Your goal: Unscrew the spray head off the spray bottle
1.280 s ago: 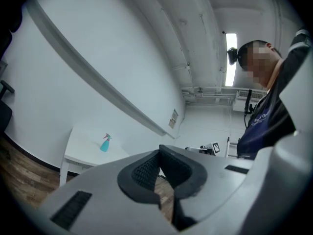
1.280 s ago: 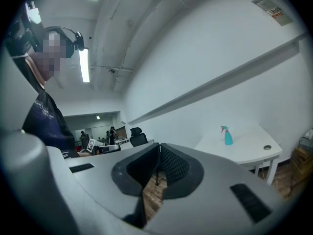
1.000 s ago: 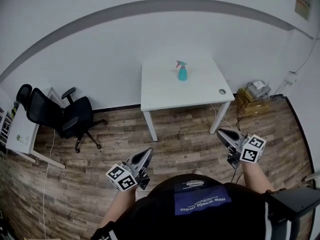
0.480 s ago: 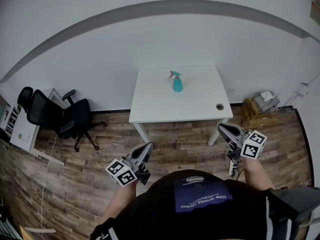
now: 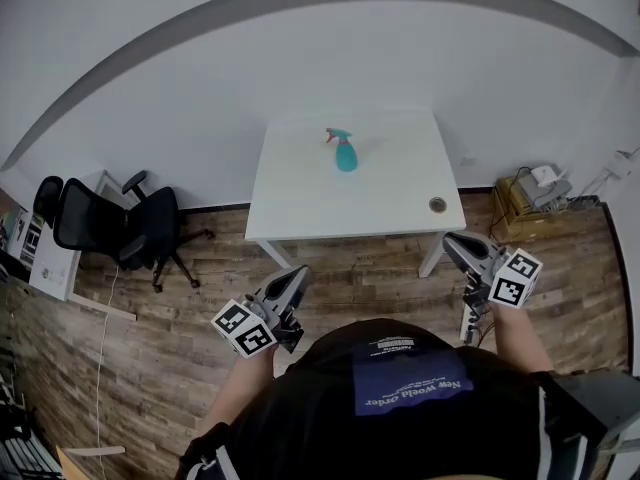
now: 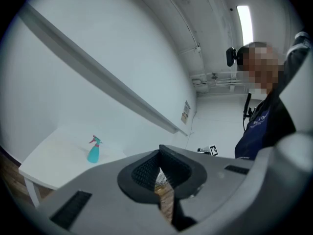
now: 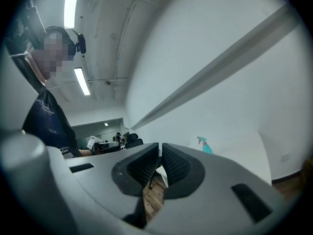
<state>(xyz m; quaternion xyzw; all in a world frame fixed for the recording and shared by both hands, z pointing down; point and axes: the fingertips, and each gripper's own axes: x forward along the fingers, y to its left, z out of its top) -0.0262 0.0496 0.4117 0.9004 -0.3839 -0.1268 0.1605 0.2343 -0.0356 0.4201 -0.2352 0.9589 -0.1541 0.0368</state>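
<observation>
A teal spray bottle [image 5: 345,154] with a pink and teal spray head stands upright toward the back of a white table [image 5: 300,203]. It also shows small in the left gripper view as the bottle [image 6: 93,150] and in the right gripper view as the bottle [image 7: 205,146]. My left gripper [image 5: 295,277] is held low over the wood floor, short of the table's front edge, jaws shut and empty. My right gripper [image 5: 452,244] hovers near the table's front right corner, also shut with nothing in it.
A black office chair [image 5: 120,230] stands left of the table beside a white desk [image 5: 55,268]. Cardboard boxes [image 5: 535,193] and cables sit at the right wall. A round cable hole [image 5: 437,205] marks the table's right front. White wall runs behind.
The table and bottle have drawn nearer and shifted left in the head view as I walk forward. Both grippers stay shut, held at my sides.
</observation>
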